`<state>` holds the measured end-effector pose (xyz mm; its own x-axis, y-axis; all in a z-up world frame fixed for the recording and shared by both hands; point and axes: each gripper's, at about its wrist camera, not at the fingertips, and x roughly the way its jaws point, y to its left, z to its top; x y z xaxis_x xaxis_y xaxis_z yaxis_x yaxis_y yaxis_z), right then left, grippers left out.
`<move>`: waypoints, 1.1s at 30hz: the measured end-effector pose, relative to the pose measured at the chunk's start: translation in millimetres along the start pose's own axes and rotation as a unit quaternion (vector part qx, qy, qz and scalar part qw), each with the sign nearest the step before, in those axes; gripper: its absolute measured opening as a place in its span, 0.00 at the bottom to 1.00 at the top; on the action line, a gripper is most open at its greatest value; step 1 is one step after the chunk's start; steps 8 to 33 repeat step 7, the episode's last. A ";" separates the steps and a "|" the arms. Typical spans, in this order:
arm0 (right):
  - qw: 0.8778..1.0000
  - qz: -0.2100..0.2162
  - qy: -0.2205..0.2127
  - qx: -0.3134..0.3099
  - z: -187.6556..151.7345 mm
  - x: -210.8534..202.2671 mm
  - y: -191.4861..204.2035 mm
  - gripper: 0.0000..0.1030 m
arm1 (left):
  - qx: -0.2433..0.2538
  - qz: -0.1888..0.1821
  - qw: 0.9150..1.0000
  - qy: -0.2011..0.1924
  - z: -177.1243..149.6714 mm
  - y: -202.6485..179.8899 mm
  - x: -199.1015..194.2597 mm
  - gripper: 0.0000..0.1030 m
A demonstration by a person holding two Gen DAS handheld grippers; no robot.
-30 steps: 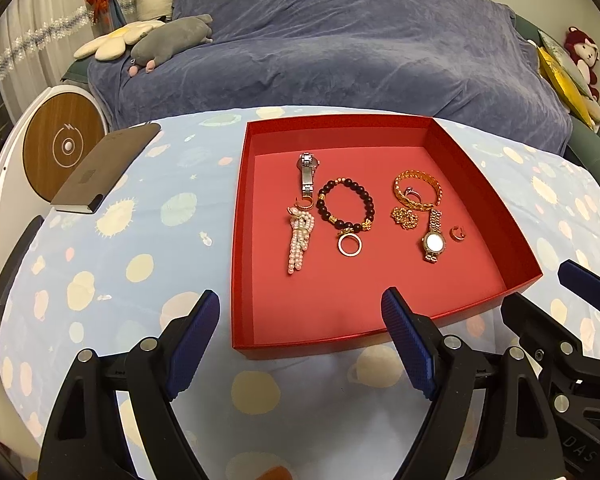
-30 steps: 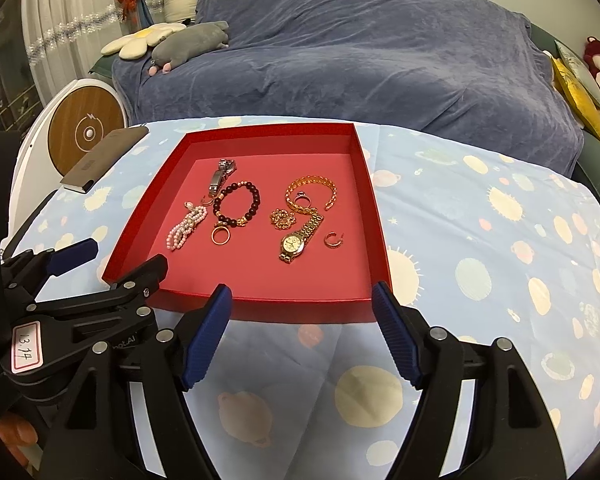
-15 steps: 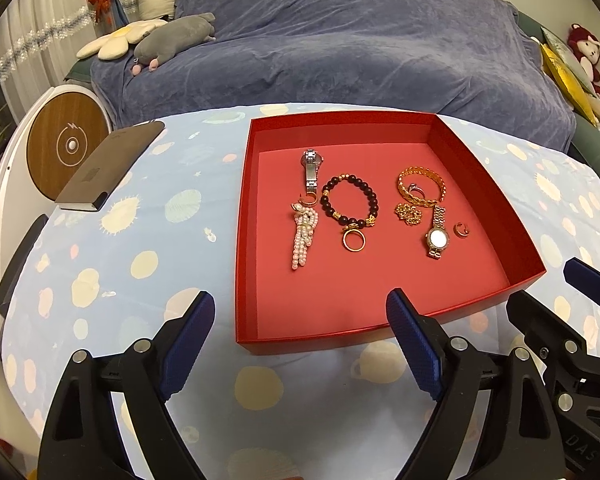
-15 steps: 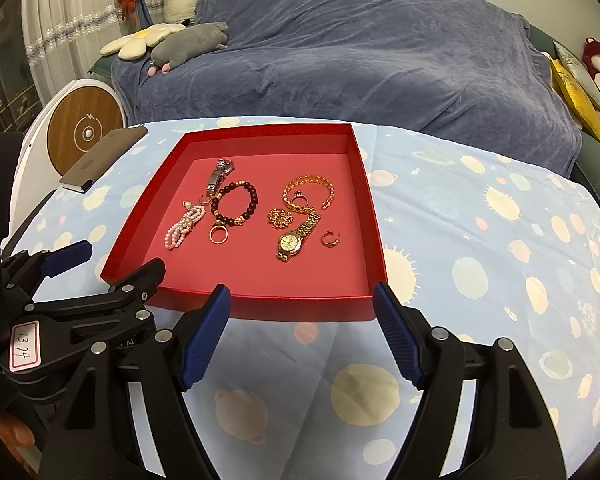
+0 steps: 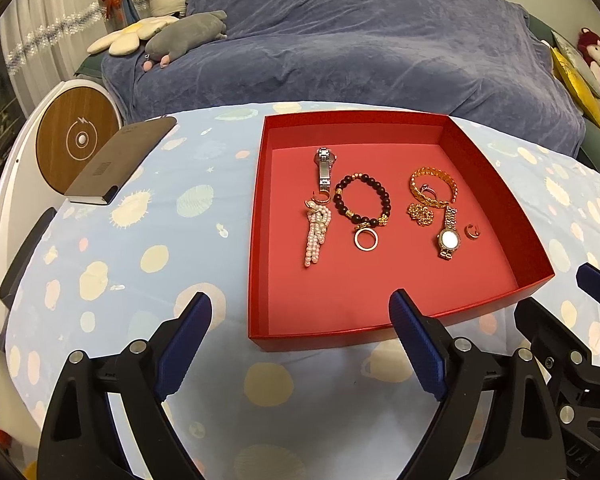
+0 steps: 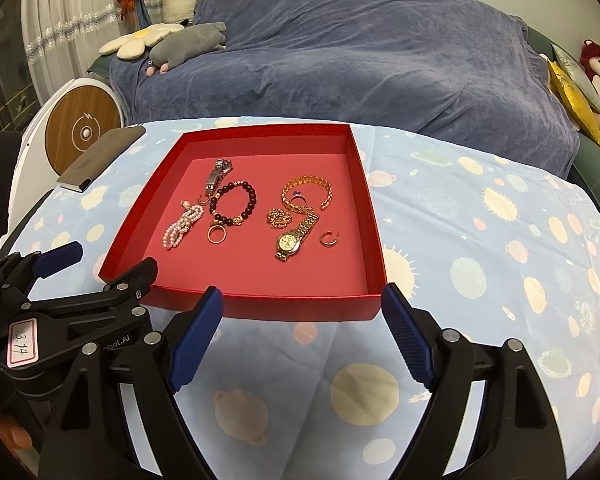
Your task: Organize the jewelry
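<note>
The jewelry (image 5: 364,208) is lying in loose clusters inside the red tray (image 5: 256,240) on the counter (image 5: 148,248). Both the left tongs (image 5: 300,344) and the right tongs (image 6: 300,332) are opening wide, empty, near the tray's front edge. Approaching one isolated piece, probably the small ring (image 6: 329,238), is looking safest.

Both views are evenly and softly lit, warm in tone; shadows beyond each claw are faint; the red tray (image 5: 496,184) interior glows without glare; focus stays sharp centrally; fisheye bending curves the counter (image 6: 480,248) edges, with dark vignetted corners.
</note>
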<state>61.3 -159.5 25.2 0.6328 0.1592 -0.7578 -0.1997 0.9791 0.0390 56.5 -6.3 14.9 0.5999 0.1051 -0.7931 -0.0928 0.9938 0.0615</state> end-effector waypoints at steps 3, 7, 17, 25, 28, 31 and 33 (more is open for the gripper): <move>1.000 -0.004 -0.001 0.001 0.0 0.6 -0.7 0.79 | 0.001 -0.003 1.000 0.000 0.1 0.6 0.3 0.85; 1.000 -0.009 -0.002 0.002 -0.5 1.5 -1.6 0.82 | -0.003 -0.003 1.000 0.005 -0.8 0.2 1.4 0.85; 1.000 -0.009 -0.002 0.002 -0.5 1.5 -1.6 0.82 | -0.003 -0.003 1.000 0.005 -0.8 0.2 1.4 0.85; 1.000 -0.009 -0.002 0.002 -0.5 1.5 -1.6 0.82 | -0.003 -0.003 1.000 0.005 -0.8 0.2 1.4 0.85; 1.000 -0.009 -0.002 0.002 -0.5 1.5 -1.6 0.82 | -0.003 -0.003 1.000 0.005 -0.8 0.2 1.4 0.85; 1.000 -0.009 -0.002 0.002 -0.5 1.5 -1.6 0.82 | -0.003 -0.003 1.000 0.005 -0.8 0.2 1.4 0.85; 1.000 -0.009 -0.002 0.002 -0.5 1.5 -1.6 0.82 | -0.003 -0.003 1.000 0.005 -0.8 0.2 1.4 0.85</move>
